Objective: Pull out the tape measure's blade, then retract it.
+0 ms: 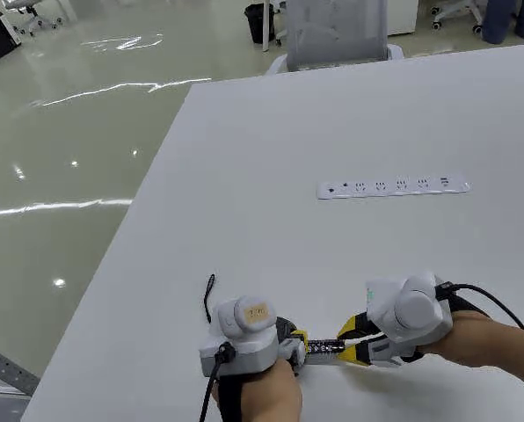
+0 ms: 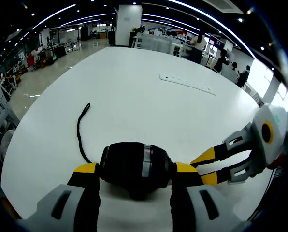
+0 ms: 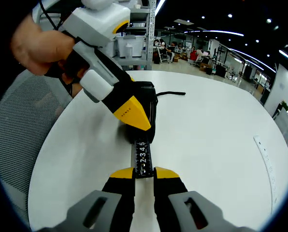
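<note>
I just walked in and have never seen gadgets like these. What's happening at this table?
A person is working a tape measure with two hand-held grippers on a white table. The left gripper has its jaws closed around the black case, which rests on the table. The right gripper pinches the end of the blade, which is out only a short way, with numerals 2 to 5 showing. A power strip lies farther back.

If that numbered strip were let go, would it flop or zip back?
Probably stiff, not floppy: the short blade runs straight from the case to the right gripper. Likely to zip back, since only the right gripper's pinch holds it out.
</note>
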`<action>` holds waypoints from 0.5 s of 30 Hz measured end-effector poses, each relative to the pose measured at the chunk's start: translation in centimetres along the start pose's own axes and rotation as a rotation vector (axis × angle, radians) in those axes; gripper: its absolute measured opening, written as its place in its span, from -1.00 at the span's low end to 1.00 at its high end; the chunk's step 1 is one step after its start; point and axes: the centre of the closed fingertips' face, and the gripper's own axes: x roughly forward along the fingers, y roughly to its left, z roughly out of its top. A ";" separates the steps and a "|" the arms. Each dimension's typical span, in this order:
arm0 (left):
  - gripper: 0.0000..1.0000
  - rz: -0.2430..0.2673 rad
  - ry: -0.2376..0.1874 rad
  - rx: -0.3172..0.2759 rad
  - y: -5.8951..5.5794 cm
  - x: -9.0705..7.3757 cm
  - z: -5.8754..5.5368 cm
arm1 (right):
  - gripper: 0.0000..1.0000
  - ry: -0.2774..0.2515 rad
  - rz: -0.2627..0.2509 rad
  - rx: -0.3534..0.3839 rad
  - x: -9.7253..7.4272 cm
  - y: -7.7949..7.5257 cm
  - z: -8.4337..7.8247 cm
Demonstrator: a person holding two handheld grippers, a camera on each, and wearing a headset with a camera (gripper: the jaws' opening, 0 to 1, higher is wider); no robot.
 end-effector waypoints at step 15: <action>0.09 -0.003 0.002 0.000 0.0 0.0 0.0 | -0.74 0.000 0.001 -0.002 0.7 0.0 0.5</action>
